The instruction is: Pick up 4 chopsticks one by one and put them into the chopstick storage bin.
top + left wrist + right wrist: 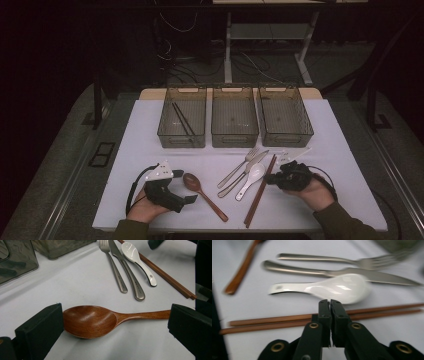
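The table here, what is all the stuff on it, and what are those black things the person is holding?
Bins: three, clear smoky grey, in a row at the far side of the white table.
Black chopsticks: one pair, in the left bin.
Wooden spoon: one, brown, near left, lying between the left gripper's open jaws.
Fork: one, silver, centre.
Knife: one, silver, beside the fork.
Soup spoon: one, white, right of the knife.
Brown chopsticks: one pair, right of the soup spoon.
Left gripper: one, black with a grey plate, in the person's left hand.
Right gripper: one, black, jaws shut, above the brown chopsticks.
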A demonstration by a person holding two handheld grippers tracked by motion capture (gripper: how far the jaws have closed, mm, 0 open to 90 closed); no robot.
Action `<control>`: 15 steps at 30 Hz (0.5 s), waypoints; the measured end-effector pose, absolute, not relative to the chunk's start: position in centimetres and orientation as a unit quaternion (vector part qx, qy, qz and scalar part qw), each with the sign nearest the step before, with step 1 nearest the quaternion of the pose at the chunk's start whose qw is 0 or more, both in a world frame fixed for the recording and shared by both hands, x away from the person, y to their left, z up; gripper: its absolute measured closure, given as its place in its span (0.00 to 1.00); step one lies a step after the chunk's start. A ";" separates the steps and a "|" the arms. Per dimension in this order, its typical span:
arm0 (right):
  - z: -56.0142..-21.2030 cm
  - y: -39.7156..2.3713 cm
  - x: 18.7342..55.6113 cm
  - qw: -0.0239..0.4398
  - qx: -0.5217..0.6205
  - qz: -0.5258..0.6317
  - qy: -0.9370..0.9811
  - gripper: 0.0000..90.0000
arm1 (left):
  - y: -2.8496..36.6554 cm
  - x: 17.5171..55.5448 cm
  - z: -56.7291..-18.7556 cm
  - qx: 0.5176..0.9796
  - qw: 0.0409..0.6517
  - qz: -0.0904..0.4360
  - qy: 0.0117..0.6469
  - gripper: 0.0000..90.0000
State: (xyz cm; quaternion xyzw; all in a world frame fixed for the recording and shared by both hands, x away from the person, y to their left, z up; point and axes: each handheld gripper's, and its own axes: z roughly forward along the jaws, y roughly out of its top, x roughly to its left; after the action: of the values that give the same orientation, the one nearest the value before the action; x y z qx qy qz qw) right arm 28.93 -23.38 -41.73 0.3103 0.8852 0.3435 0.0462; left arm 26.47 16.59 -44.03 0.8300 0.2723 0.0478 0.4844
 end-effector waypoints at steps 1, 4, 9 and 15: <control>-41.7 -23.9 29.5 0.050 0.321 0.343 0.881 0.94 | 16.6 26.5 -44.0 0.830 0.484 0.048 0.272 0.00; -41.7 -25.3 31.1 0.066 0.357 0.332 0.871 0.89 | 16.5 26.5 -44.1 0.831 0.483 0.048 0.272 0.00; -42.3 -26.3 33.5 0.081 0.396 0.311 0.860 0.90 | 16.5 26.5 -44.1 0.831 0.483 0.048 0.272 0.00; -43.3 -26.5 35.5 0.096 0.416 0.298 0.854 0.99 | 16.5 26.5 -44.1 0.831 0.483 0.048 0.272 0.00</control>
State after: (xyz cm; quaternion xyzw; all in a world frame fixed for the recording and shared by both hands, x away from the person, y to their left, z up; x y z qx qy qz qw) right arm 35.49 -26.48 -43.29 0.4158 0.8537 0.2983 0.0963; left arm 26.47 16.51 -44.08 0.8308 0.2723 0.0477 0.4830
